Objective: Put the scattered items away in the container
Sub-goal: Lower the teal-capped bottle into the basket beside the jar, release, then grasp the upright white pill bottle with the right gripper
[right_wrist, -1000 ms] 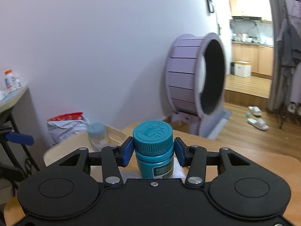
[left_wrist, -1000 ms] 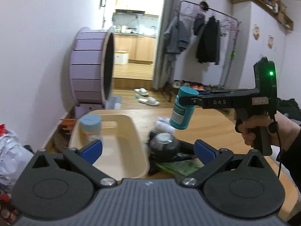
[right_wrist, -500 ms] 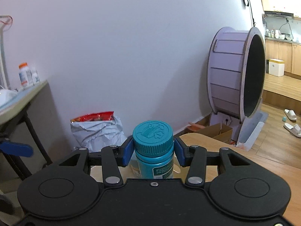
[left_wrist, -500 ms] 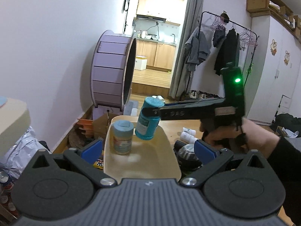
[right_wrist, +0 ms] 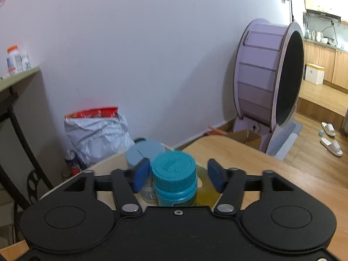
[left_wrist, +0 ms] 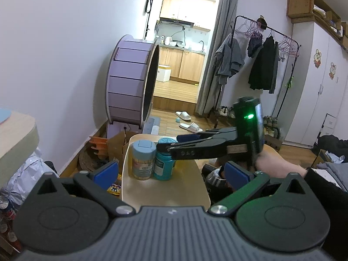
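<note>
A teal bottle (left_wrist: 164, 159) with a teal cap stands upright in the cream tub (left_wrist: 165, 192), touching a jar with a pale blue lid (left_wrist: 142, 159). My right gripper (right_wrist: 176, 175) is open, its blue pads apart on either side of the teal bottle (right_wrist: 174, 179), clear of the cap. In the left wrist view the right gripper (left_wrist: 168, 146) reaches in from the right at cap height. My left gripper (left_wrist: 170, 170) is open and empty, held above the tub's near end. The pale-lidded jar (right_wrist: 144, 152) shows behind the right gripper's left pad.
A dark round object (left_wrist: 214, 177) lies on the wooden table (right_wrist: 250, 158) right of the tub. A purple wheel (left_wrist: 130, 82) stands on the floor beyond. A silver bag (right_wrist: 97, 130) sits by the wall, and a side table (left_wrist: 15, 134) is at the left.
My right gripper lowered the teal bottle into the tub beside the pale-lidded jar and opened its jaws, letting it go. My left gripper stayed open over the tub.
</note>
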### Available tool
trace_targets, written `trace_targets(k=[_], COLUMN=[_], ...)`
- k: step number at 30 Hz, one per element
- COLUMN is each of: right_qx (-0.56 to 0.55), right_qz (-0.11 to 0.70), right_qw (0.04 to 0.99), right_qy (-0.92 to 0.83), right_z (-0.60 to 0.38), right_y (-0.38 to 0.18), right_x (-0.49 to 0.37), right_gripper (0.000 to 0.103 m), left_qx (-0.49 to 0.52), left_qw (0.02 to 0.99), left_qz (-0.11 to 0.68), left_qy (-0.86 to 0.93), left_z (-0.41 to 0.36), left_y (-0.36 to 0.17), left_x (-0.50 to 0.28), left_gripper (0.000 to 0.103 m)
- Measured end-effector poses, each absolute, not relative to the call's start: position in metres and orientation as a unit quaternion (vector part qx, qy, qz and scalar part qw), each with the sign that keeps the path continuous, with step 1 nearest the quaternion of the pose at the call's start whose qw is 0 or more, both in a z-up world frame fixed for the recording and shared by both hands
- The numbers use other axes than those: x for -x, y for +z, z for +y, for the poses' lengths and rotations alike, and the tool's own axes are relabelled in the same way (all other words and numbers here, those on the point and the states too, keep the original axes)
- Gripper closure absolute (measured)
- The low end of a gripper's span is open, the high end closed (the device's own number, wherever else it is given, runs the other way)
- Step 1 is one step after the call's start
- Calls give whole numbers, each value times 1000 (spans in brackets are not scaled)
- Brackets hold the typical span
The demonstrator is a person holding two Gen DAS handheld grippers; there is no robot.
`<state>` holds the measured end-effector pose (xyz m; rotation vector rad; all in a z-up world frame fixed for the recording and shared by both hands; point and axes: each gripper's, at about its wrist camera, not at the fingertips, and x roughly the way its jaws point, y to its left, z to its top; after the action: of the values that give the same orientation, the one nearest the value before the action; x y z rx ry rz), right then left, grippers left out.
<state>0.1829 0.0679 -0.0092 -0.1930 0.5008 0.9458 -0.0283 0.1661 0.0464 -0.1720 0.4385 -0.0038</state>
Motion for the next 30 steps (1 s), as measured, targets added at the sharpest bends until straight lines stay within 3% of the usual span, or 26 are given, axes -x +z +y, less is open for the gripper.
trace_targets(k=[13, 30], right_qx=[96, 79], right_qz=[216, 304], right_qw=[888, 881], right_qy=[394, 352], right_z=[-40, -70], right_y=[26, -52], right_x=[-169, -213], right_gripper=[38, 45], left_qx=[74, 60], left_qw=[970, 964], left_qz=[226, 249], left_qy=[-41, -76], left_z=[141, 115], left_y=[36, 17], left_x=[18, 0], left_gripper=[0, 0])
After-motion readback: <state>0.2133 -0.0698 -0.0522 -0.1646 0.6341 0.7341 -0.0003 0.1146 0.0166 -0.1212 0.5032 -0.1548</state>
